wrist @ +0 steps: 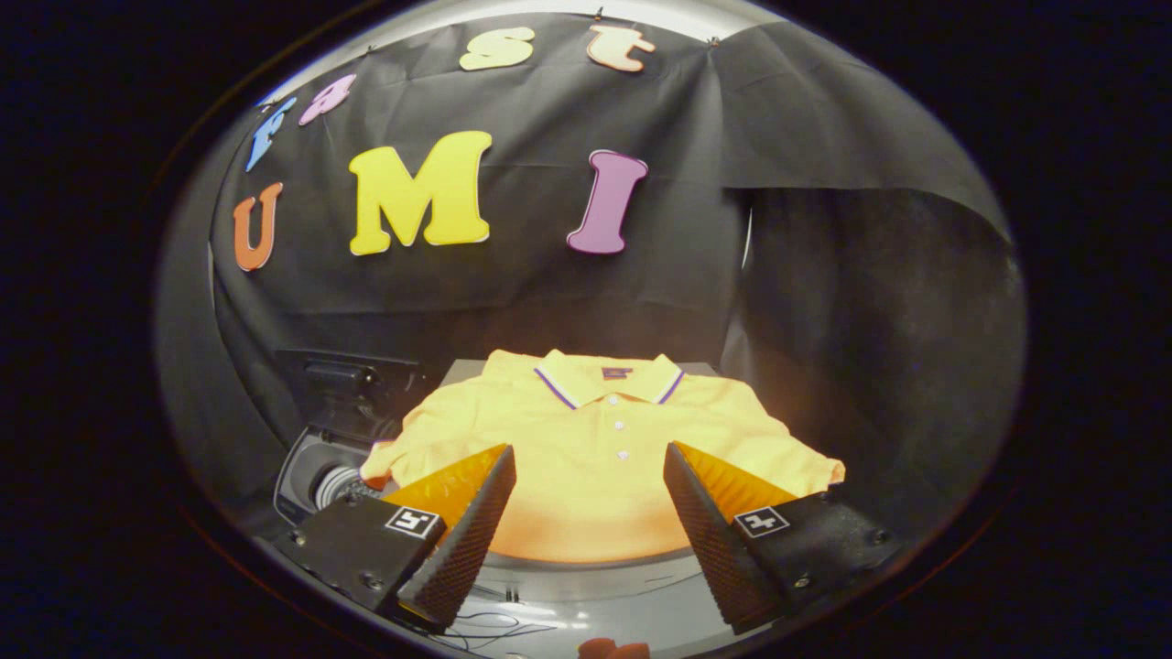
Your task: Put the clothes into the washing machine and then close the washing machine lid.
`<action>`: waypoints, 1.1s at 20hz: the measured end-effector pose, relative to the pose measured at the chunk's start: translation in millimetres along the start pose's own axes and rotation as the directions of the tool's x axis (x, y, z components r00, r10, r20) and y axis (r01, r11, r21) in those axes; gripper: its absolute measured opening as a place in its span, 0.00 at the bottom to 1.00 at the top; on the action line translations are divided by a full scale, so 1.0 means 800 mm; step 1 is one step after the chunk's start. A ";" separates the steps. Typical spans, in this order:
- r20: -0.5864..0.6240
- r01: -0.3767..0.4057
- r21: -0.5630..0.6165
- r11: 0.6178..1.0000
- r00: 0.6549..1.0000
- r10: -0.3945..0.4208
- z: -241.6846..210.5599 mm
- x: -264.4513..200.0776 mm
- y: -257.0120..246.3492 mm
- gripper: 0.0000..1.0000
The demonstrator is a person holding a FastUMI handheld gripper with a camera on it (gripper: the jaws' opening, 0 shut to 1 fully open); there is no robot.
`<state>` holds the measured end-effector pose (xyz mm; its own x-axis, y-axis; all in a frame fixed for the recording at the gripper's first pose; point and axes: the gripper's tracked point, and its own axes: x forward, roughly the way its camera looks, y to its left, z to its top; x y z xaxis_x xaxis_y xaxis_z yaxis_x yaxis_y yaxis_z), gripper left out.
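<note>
The hand-held gripper (591,467) is hovering with its two fingers spread wide apart, and nothing is sitting in their grasp. Lying just ahead of them and between them is the bright yellow short-sleeved polo shirt (595,448), spread flat with its collar pointing away from the gripper; the collar is edged with a thin purple stripe, and small pale buttons are running down the placket (a small dark tag is showing inside the neck, too small to make out). The shirt is resting on a grey flat surface (595,572), whose curved near edge is showing below the shirt's hem, between the fingertips and the garment. One sleeve is reaching out past the left finger (458,540), the other past the right finger (723,540). Off beyond the left finger, beside that left sleeve, the dark washing machine (339,403) is sitting lower down, with its lid standing open and a rounded grey opening showing beneath. The black cloth wall (824,320) is hanging behind everything, well beyond the shirt.
</note>
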<state>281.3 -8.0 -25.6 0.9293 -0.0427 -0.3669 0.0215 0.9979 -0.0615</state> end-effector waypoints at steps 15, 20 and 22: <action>-0.204 0.002 -0.004 1.000 0.979 -0.003 -0.036 0.094 -0.017 1.00; -0.220 -0.037 0.037 0.999 0.974 0.045 -0.048 0.102 -0.015 1.00; -0.208 -0.052 0.027 0.998 0.976 0.057 -0.048 0.101 -0.017 1.00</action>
<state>341.9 -27.2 -90.1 0.8318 0.0046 -0.5550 -0.0169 0.9997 -0.0171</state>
